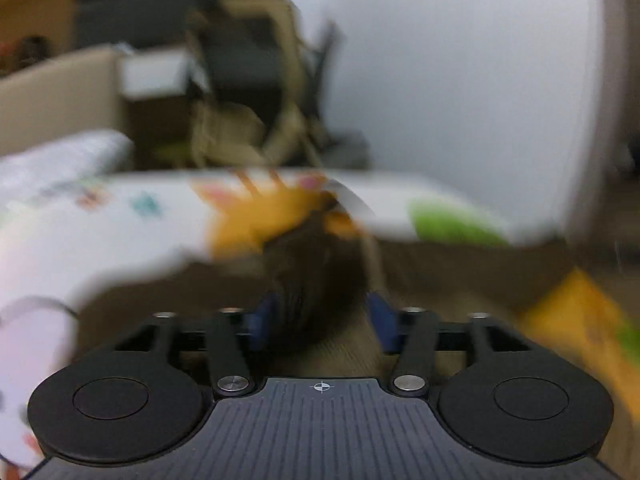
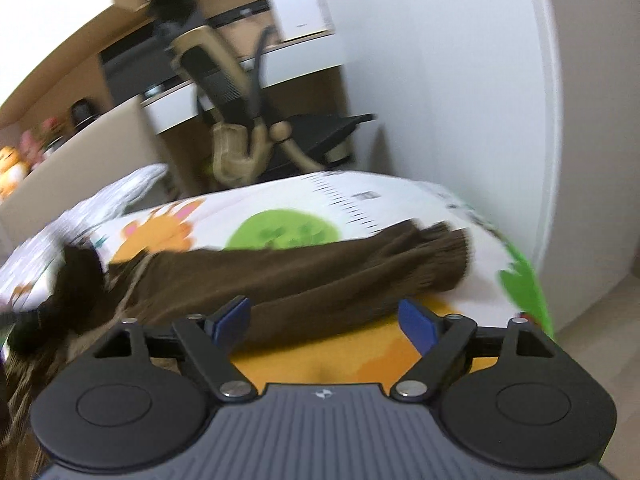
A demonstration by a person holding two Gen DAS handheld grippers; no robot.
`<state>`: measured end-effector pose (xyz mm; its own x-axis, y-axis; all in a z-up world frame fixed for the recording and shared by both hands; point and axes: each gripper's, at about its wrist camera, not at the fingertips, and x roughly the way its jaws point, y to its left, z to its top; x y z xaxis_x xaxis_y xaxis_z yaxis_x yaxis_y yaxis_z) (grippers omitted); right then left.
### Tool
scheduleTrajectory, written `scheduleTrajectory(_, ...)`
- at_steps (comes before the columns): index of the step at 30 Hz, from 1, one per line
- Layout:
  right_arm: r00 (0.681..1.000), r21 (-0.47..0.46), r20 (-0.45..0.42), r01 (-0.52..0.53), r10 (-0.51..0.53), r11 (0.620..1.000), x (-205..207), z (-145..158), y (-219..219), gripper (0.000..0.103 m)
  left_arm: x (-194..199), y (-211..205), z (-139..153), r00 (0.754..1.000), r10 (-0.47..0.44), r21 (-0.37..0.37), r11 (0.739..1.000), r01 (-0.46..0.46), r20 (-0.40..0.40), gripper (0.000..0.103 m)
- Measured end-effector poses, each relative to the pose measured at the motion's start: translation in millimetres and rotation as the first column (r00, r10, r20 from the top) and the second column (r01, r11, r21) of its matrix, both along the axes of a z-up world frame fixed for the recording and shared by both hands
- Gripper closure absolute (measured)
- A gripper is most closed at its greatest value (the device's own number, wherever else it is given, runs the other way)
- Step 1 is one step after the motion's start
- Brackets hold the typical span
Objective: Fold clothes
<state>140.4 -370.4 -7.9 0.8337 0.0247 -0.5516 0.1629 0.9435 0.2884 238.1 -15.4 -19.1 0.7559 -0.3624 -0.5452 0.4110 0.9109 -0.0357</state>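
Brown ribbed trousers [image 2: 320, 276] lie flat across a cartoon-print bedsheet [image 2: 280, 208], cuffs to the right and drawstring waist to the left. My right gripper [image 2: 324, 318] hovers open just over their near edge, blue pads [image 2: 416, 320] wide apart with nothing pinched. The left wrist view is heavily blurred. There my left gripper [image 1: 323, 320] has its pads apart, and a dark bunch of the brown cloth [image 1: 316, 276] sits between them, closer to the left pad. No pinch shows. A dark blurred shape [image 2: 76, 276] sits by the waist at the left.
Beyond the bed stand an office chair [image 2: 236, 116] and a desk [image 2: 280, 64]. A white wall or wardrobe [image 2: 460, 80] borders the bed's right side, with bare floor [image 2: 600, 304] below. A quilted pillow [image 2: 120, 196] lies at the back left, plush toys [image 2: 12, 168] behind it.
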Motion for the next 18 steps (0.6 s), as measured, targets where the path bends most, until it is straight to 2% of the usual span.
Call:
scheduleTrajectory(2,0.998,0.033,-0.009,0.058,-0.058,0.998,0.6,0.7,-15.0,0.020,-8.8,-9.0,-14.9,0.999,-0.040,0.047,0.998,0.041,-0.030,0.023)
scheduleTrajectory(5,0.988,0.123,-0.030,0.152,-0.149,0.981,2.7,-4.6,-39.6,0.020,-15.4,-0.5,-12.1,1.000,-0.021,0.027,0.999,0.021,-0.013,0.008)
scheduleTrajectory(10,0.963,0.267,-0.080,0.268,-0.256,0.926,25.0,-27.3,-72.7,0.020,-13.7,33.5,-15.3,0.997,0.060,-0.061,0.996,-0.063,-0.053,0.008)
scheduleTrajectory(12,0.962,0.303,-0.098,0.272,-0.254,0.913,40.7,-36.7,-79.0,0.022,-18.5,46.3,-14.1,0.992,0.090,-0.112,0.989,-0.099,-0.083,0.008)
scheduleTrajectory(13,0.967,0.315,-0.101,0.255,-0.235,0.914,48.8,-40.3,-79.3,0.026,-22.8,53.2,-11.7,0.990,0.103,-0.140,0.983,-0.116,-0.095,0.007)
scheduleTrajectory(15,0.975,0.339,-0.107,0.222,-0.197,0.914,64.9,-47.5,-79.9,0.069,-30.0,67.5,-6.0,0.985,0.128,-0.185,0.972,-0.147,-0.112,0.007)
scheduleTrajectory(16,0.982,0.294,-0.084,0.188,-0.170,0.937,68.8,-37.5,-69.4,0.077,-32.7,75.0,-2.5,0.984,0.140,-0.199,0.967,-0.161,-0.113,0.007)
scheduleTrajectory(18,0.993,0.193,-0.040,0.117,-0.112,0.974,76.3,-16.2,-47.3,0.082,-38.9,90.7,4.7,0.980,0.167,-0.218,0.958,-0.187,-0.105,0.006)
